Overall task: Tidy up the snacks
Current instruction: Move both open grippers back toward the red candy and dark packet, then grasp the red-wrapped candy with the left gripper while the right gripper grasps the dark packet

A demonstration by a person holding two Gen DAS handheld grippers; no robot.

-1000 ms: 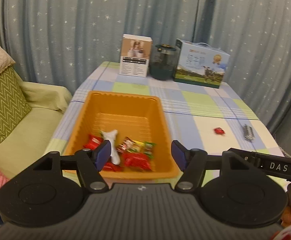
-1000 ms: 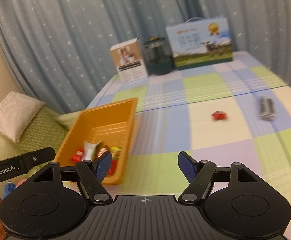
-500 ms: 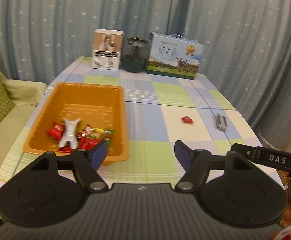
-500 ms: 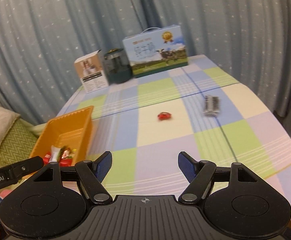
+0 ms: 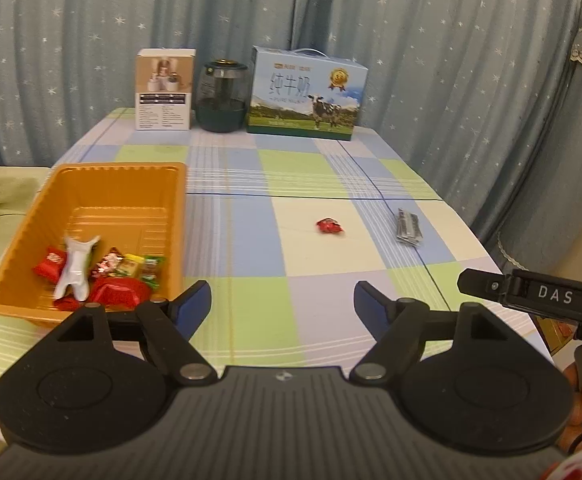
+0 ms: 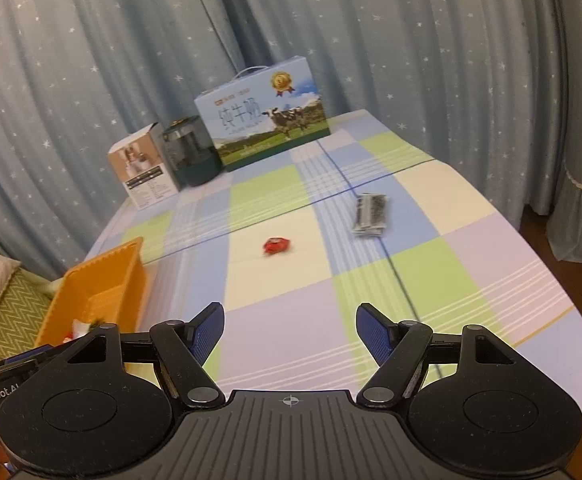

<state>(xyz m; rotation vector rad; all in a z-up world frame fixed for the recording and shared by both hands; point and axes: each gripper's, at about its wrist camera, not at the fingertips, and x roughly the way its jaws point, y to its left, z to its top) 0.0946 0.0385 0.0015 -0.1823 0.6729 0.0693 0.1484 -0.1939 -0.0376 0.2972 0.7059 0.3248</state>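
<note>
Here we see our left tool (image 5: 282, 302) opening, empty, our right tool (image 6: 290, 326) apart; red candy (image 5: 330, 226) right of the orange basket (image 5: 179, 216)

Home: starry curtains (image 5: 91, 40), sofa cushion (image 6: 7, 316), checked tablecloth (image 5: 291, 200).

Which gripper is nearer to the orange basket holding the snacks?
Left. The left gripper hangs just past the orange basket's near corner, empty, its jaws opening. The right gripper is farther along the table, with the basket off to its left edge.
</note>
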